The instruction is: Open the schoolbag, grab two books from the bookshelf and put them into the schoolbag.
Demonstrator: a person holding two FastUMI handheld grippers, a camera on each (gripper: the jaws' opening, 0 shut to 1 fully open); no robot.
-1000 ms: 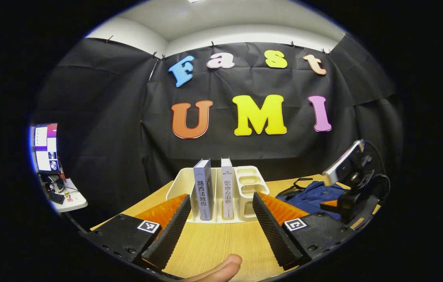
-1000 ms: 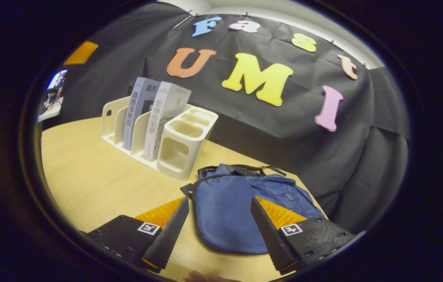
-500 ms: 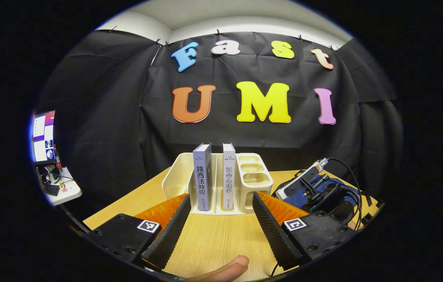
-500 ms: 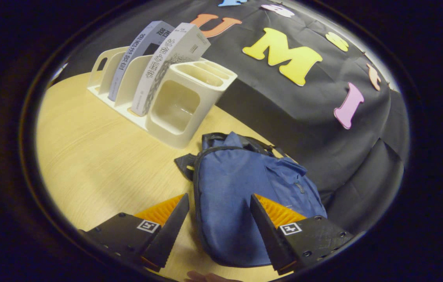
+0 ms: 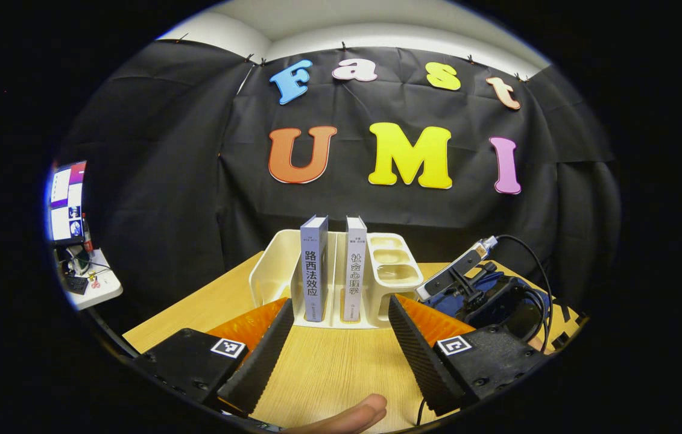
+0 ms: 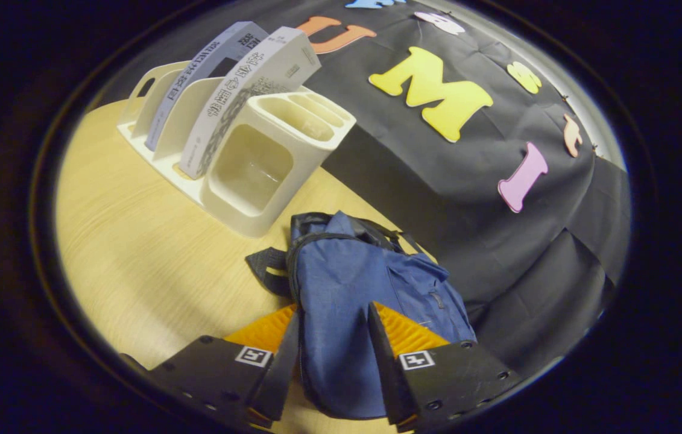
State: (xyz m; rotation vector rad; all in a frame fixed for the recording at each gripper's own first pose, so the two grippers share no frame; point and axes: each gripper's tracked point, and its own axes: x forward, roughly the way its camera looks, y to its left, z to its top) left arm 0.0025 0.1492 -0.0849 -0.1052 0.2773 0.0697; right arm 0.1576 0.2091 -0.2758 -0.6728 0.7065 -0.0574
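Note:
Two grey-spined books [image 5: 314, 268] [image 5: 355, 268] stand upright in a cream bookshelf [image 5: 271, 274] at the far side of the wooden table [image 5: 328, 367]. My left gripper [image 5: 339, 304] hangs open, short of the shelf and facing the books, with nothing between its fingers. A blue schoolbag [image 6: 341, 271] lies flat to the right of the shelf [image 6: 256, 175]. My right gripper [image 6: 334, 314] is low over the bag's near end. Its fingers are partly drawn in with the blue cloth between them, and I see no clamp on the cloth. The bag looks closed.
The shelf's right end has small cup compartments [image 5: 392, 265]. A monitor [image 5: 66, 202] and a small white desk [image 5: 96, 289] stand off to the left. Black cloth backs the table. A person's fingertip [image 5: 350, 416] shows below my left gripper.
The right gripper has dropped closer onto the schoolbag and its fingers have narrowed. The left gripper has held nearly still in front of the shelf.

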